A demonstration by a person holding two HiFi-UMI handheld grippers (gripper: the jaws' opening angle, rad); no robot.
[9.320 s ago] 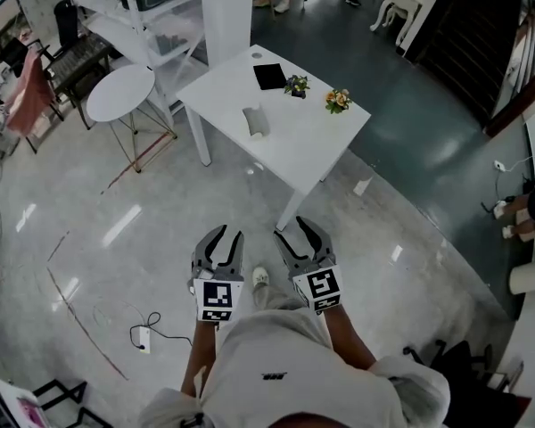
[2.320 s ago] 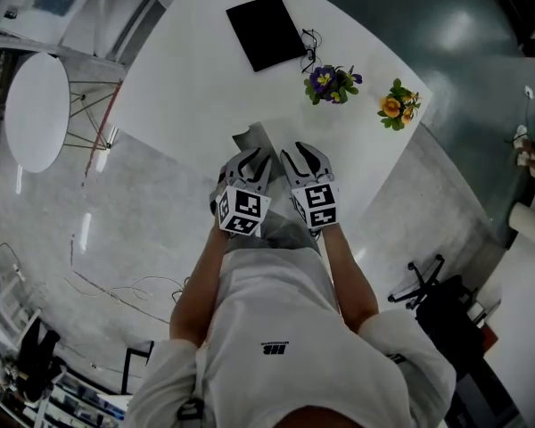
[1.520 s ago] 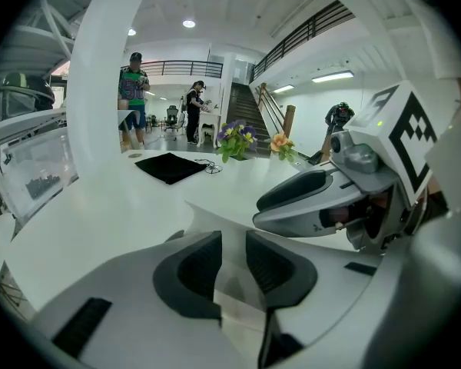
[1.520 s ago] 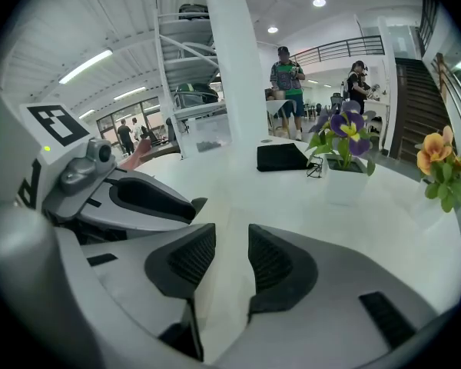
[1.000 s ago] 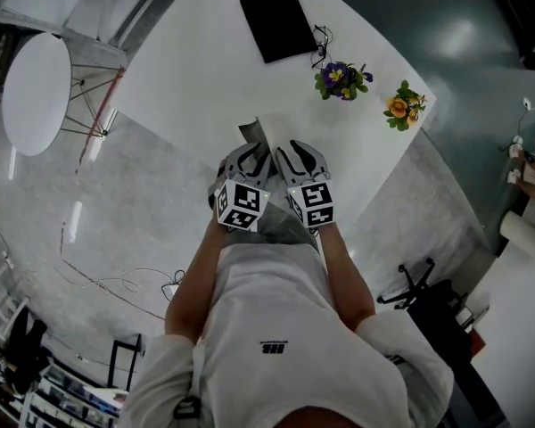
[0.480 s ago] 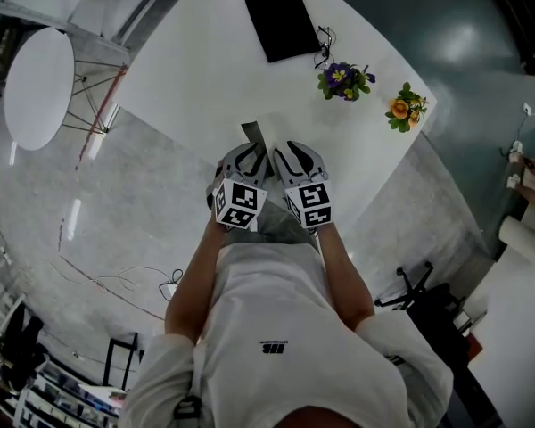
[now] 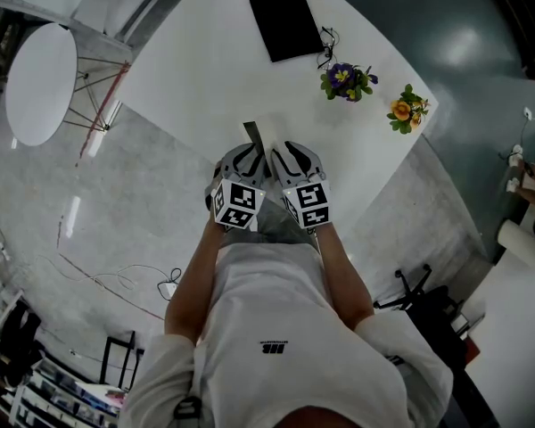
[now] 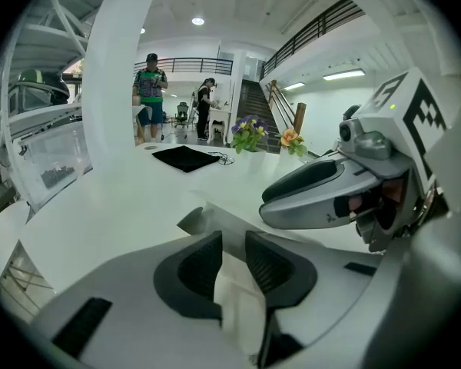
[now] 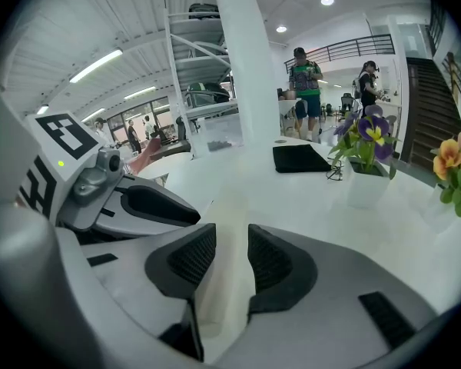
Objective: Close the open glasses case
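Note:
The white glasses case (image 7: 264, 130) lies near the front edge of the white table (image 7: 205, 69), right in front of both grippers. My left gripper (image 7: 252, 155) and right gripper (image 7: 282, 153) sit side by side at its near end, angled downward. In the left gripper view a creased white flap of the case (image 8: 215, 220) runs between the pads of the left gripper (image 8: 233, 243), with the case's grey folded end to the left. In the right gripper view the right gripper (image 9: 230, 246) is shut on a cream strip of the case (image 9: 227, 206). The case's inside is hidden.
A black pad (image 7: 285, 25) lies at the far side of the table, with thin glasses (image 7: 326, 37) beside it. A purple flower pot (image 7: 343, 78) and an orange flower pot (image 7: 403, 110) stand to the right. A round side table (image 7: 40, 83) stands at left. People stand far behind.
The person walked up to the table and brought both grippers onto the case. Over the last second the grippers have stayed put.

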